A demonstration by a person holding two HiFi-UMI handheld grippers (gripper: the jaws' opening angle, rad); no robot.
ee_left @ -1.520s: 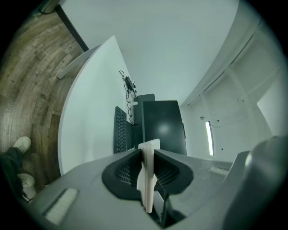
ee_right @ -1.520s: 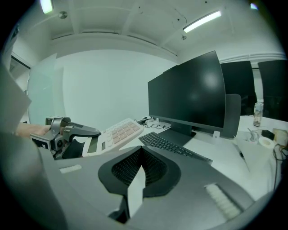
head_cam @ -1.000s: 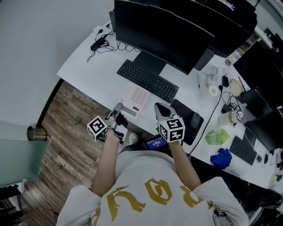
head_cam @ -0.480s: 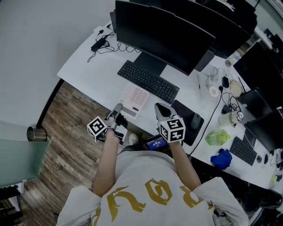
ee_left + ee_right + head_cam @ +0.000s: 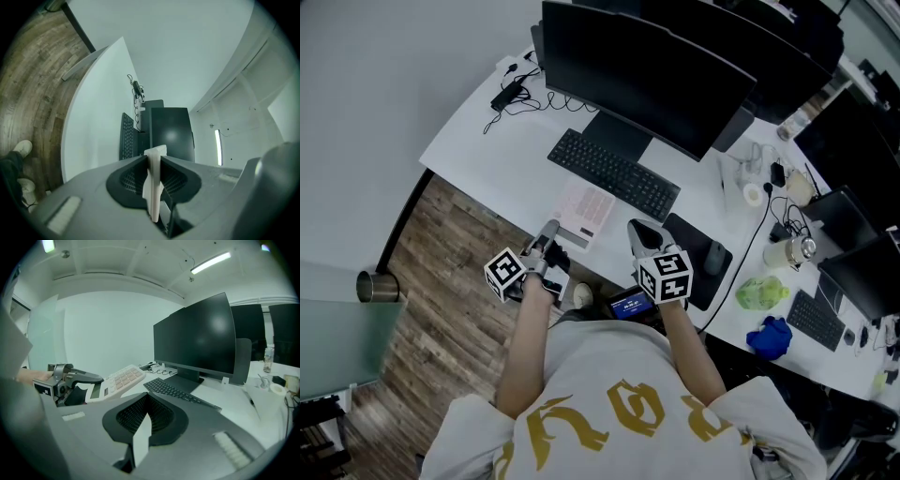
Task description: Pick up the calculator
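Observation:
The calculator [image 5: 586,208], white with pale pink keys, lies over the front edge of the white desk [image 5: 478,141], just in front of the black keyboard [image 5: 612,172]. My left gripper [image 5: 551,231] is shut on its near end. In the right gripper view the calculator [image 5: 119,379] tilts up out of the left gripper [image 5: 86,380], whose dark jaw lies over the display end. In the left gripper view it shows only as a thin white edge [image 5: 154,157] between the jaws. My right gripper [image 5: 639,228] hovers to its right, shut and holding nothing.
A large black monitor [image 5: 647,75] stands behind the keyboard. A mouse [image 5: 713,255] sits on a dark pad to the right. A phone [image 5: 630,303] glows below the right gripper. Cables [image 5: 520,94] lie at the far left, cups and clutter [image 5: 783,248] at the right.

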